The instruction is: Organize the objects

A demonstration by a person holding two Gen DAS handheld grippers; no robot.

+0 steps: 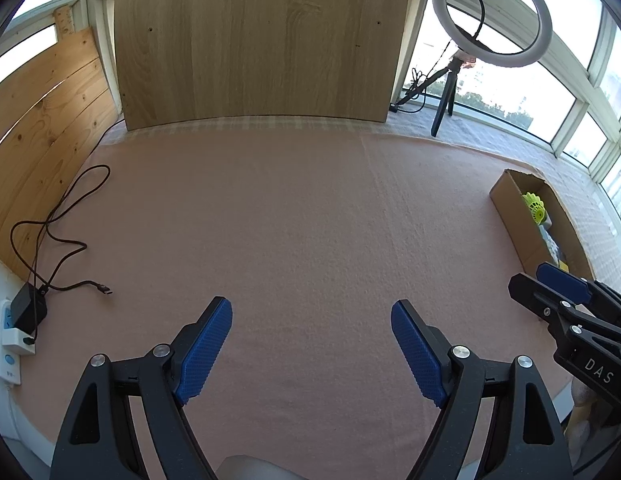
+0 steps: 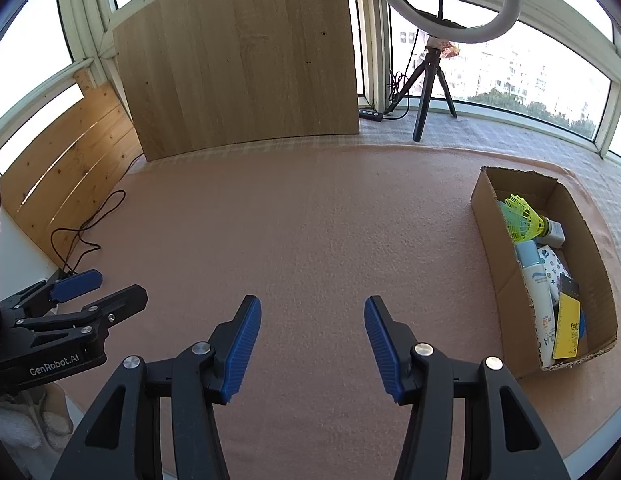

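A cardboard box (image 2: pixel 486 200) lies on the pink cloth at the right. It holds a yellow-green shuttlecock (image 2: pixel 520 218), a white and blue bottle (image 2: pixel 536 284), a patterned white pouch (image 2: pixel 552 264), a yellow card (image 2: pixel 566 330) and a small white container (image 2: pixel 555 232). The box also shows in the left wrist view (image 1: pixel 510 204). My left gripper (image 1: pixel 310 344) is open and empty over the cloth. My right gripper (image 2: pixel 312 344) is open and empty, left of the box. Each gripper shows at the edge of the other's view.
A pink cloth (image 2: pixel 310 220) covers the table. A wooden board (image 2: pixel 238 60) stands at the back, a pine panel (image 1: pixel 42 120) at the left. A black cable (image 1: pixel 58 216) runs to a charger and power strip (image 1: pixel 8 336). A ring light tripod (image 2: pixel 430 76) stands back right.
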